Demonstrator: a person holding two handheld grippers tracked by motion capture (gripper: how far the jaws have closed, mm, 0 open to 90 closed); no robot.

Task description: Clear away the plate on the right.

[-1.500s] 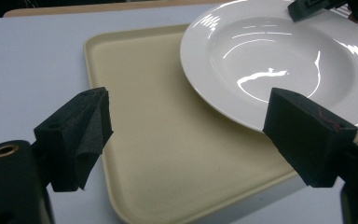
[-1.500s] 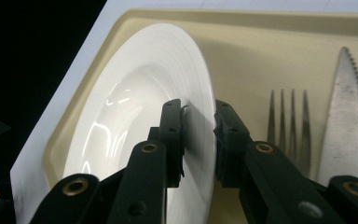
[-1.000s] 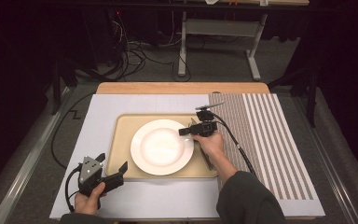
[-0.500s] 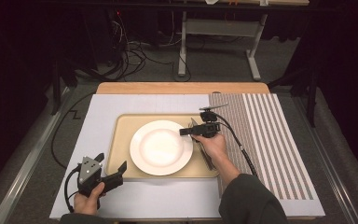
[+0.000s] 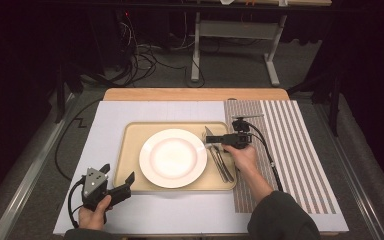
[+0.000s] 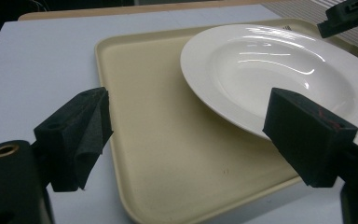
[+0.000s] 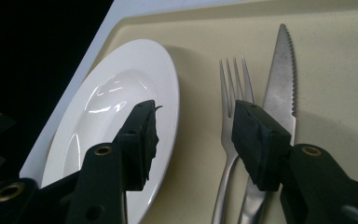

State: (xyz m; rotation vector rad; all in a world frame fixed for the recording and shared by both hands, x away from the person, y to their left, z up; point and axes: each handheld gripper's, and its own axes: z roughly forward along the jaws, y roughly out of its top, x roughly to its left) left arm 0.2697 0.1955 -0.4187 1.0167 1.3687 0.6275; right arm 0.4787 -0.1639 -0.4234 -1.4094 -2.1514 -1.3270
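Observation:
A white plate [image 5: 172,157] [image 6: 279,65] [image 7: 116,102] lies on a beige tray [image 5: 130,150] [image 6: 168,140] [image 7: 335,70]. Right of the plate, a fork [image 5: 216,159] [image 7: 233,88] and a serrated knife [image 5: 225,167] [image 7: 279,79] lie side by side on the tray. My right gripper [image 5: 211,141] [image 7: 196,121] hovers over their far ends, pointing left. Its jaws have just been opening and nothing is between them. My left gripper [image 5: 117,173] [image 6: 189,116] rests open off the tray's near left corner, aimed at the plate.
The tray sits on a white mat [image 5: 110,125]. A grey striped placemat [image 5: 290,150] covers the table's right part. A wooden table edge [image 5: 195,94] runs along the back, with cables [image 5: 140,55] and a metal frame [image 5: 232,35] on the floor beyond.
My right gripper has shifted a little to the right, away from the plate's rim, and its jaws stand wider. The left gripper has stayed put.

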